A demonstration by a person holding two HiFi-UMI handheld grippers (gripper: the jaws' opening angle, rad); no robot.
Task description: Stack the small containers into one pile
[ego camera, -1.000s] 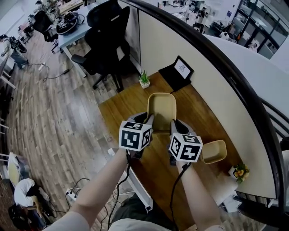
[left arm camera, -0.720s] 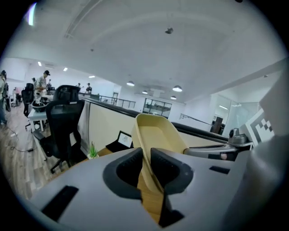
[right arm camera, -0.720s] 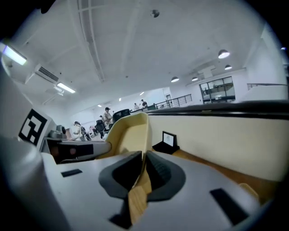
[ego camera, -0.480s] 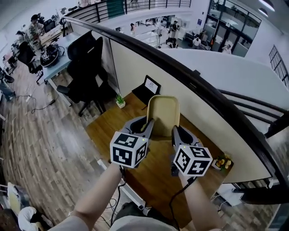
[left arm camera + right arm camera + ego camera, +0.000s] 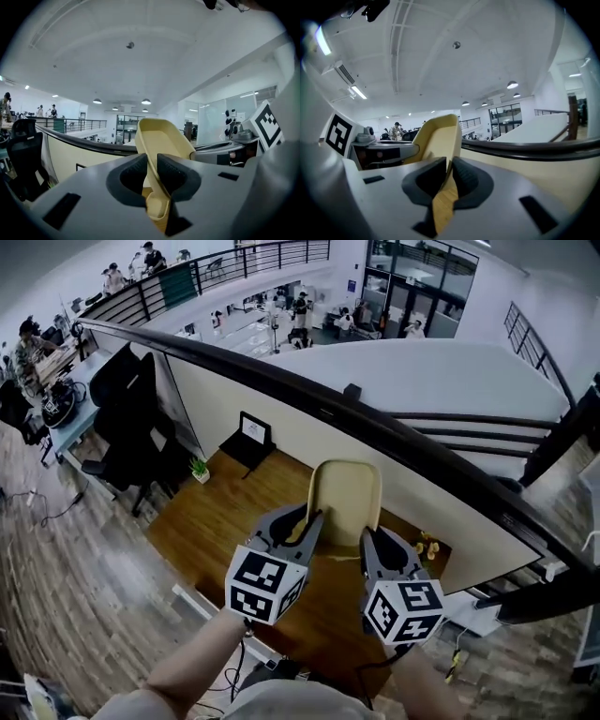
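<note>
We hold the beige container (image 5: 345, 491) aloft, left gripper (image 5: 312, 519) and right gripper (image 5: 367, 536) each pinching a side wall (no second container in view), so we judge the pile not yet built.

Left gripper (image 5: 309, 521) and right gripper (image 5: 367, 538) held up side by side, each clamped on a side rim of one yellow container (image 5: 345, 493)

Lower centre of the head view: both point away, nearly level, marker cubes nearest the camera. The right jaws have just eased slightly wider, rim between them. The left forearm (image 5: 192, 667) rises from the bottom edge.
</note>
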